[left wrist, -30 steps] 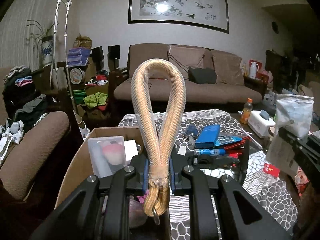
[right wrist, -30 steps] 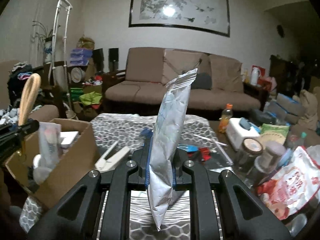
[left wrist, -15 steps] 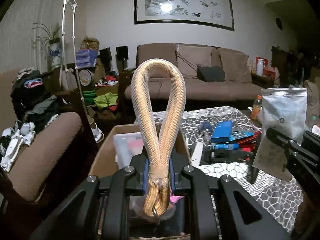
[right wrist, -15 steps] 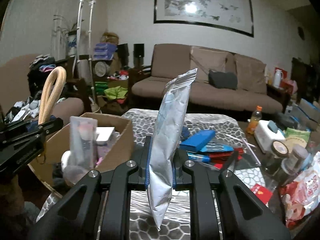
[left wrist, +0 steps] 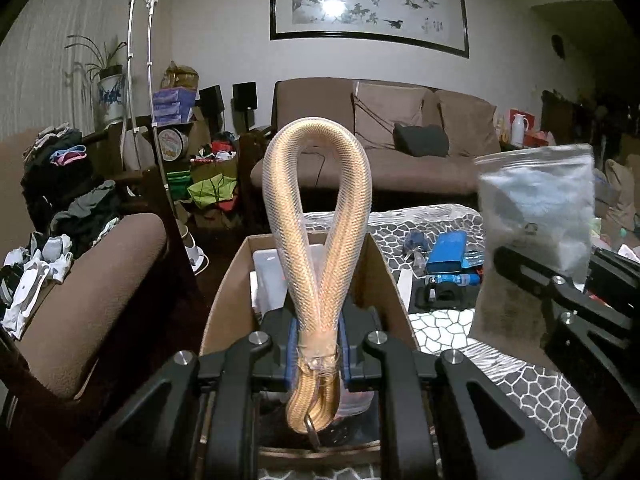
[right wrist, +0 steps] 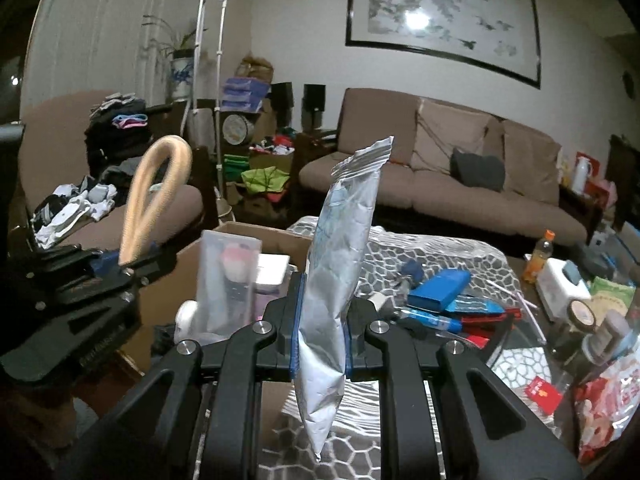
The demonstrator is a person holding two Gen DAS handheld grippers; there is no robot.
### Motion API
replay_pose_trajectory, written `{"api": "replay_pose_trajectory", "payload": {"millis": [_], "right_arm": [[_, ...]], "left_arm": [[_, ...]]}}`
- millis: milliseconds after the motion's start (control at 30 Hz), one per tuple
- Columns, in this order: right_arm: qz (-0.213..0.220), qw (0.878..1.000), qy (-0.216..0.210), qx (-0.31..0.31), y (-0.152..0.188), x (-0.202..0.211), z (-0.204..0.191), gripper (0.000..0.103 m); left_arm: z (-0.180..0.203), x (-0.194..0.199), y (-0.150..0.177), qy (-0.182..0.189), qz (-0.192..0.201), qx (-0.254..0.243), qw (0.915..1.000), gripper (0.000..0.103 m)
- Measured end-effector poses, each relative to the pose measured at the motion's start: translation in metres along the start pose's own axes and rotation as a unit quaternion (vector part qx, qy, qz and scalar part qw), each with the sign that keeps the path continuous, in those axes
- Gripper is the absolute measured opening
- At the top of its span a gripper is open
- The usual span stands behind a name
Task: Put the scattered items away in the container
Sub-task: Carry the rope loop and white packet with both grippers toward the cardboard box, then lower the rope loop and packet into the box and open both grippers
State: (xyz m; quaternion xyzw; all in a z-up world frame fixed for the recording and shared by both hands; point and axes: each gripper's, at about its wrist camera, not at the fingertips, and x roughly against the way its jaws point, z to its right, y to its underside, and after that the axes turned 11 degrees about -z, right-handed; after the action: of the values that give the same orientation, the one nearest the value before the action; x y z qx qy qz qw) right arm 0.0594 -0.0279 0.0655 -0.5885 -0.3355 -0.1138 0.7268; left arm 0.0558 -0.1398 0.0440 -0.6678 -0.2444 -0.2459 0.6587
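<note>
Left gripper [left wrist: 318,354] pinches the taped ends of a looped braided hose [left wrist: 318,216], held upright above the cardboard box [left wrist: 224,300] at the table's left edge. Right gripper [right wrist: 322,338] clamps a silver foil pouch [right wrist: 340,264] edge-on above the patterned tablecloth [right wrist: 440,248]. Only the right wrist view shows the box contents clearly: a clear case holding a pink brush [right wrist: 230,280]. Only the left wrist view shows the pouch's broad face. Outside the box, a blue box [right wrist: 440,286] lies on the table.
</note>
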Motion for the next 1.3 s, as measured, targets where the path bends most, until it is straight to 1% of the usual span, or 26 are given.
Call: {"api": "replay_pose_trajectory", "payload": {"millis": [200,300,633,700,767,833,933,1067,1167,1300], "right_arm": [[0.006,1.000,-0.010,0.026,-0.004,-0.001,-0.037,0.015],[-0.001,0.999,-0.019,0.036,-0.004,-0.006,-0.051,0.015],[-0.037,0.998,-0.043,0.038,0.002,-0.026,-0.072,0.015],[-0.046,0.997,-0.045,0.036,0.002,-0.032,-0.072,0.015],[-0.062,0.996,-0.052,0.028,0.001,-0.040,-0.071,0.015],[-0.088,0.994,-0.067,0.016,-0.001,-0.051,-0.067,0.015],[-0.134,0.988,-0.081,-0.008,-0.006,-0.073,-0.059,0.015],[-0.195,0.976,-0.091,-0.031,-0.005,-0.103,-0.045,0.015],[-0.228,0.968,-0.100,-0.030,-0.004,-0.120,-0.040,0.015],[-0.246,0.963,-0.111,-0.023,-0.008,-0.136,-0.038,0.015]], "left_arm": [[-0.016,0.002,0.002,-0.001,-0.006,0.013,0.9999,0.016],[-0.024,0.002,0.003,-0.002,-0.011,0.017,0.9998,0.016],[-0.046,-0.008,0.010,-0.008,-0.041,0.032,0.9986,0.016],[-0.049,-0.016,0.011,-0.007,-0.061,0.037,0.9974,0.016],[-0.053,-0.025,0.012,0.000,-0.087,0.045,0.9952,0.016],[-0.059,-0.036,0.011,0.020,-0.112,0.056,0.9919,0.016],[-0.070,-0.054,0.008,0.035,-0.154,0.064,0.9854,0.016],[-0.076,-0.073,0.007,0.051,-0.195,0.069,0.9771,0.016],[-0.072,-0.084,0.007,0.045,-0.213,0.061,0.9741,0.016],[-0.066,-0.099,0.006,0.038,-0.232,0.060,0.9701,0.016]]}}
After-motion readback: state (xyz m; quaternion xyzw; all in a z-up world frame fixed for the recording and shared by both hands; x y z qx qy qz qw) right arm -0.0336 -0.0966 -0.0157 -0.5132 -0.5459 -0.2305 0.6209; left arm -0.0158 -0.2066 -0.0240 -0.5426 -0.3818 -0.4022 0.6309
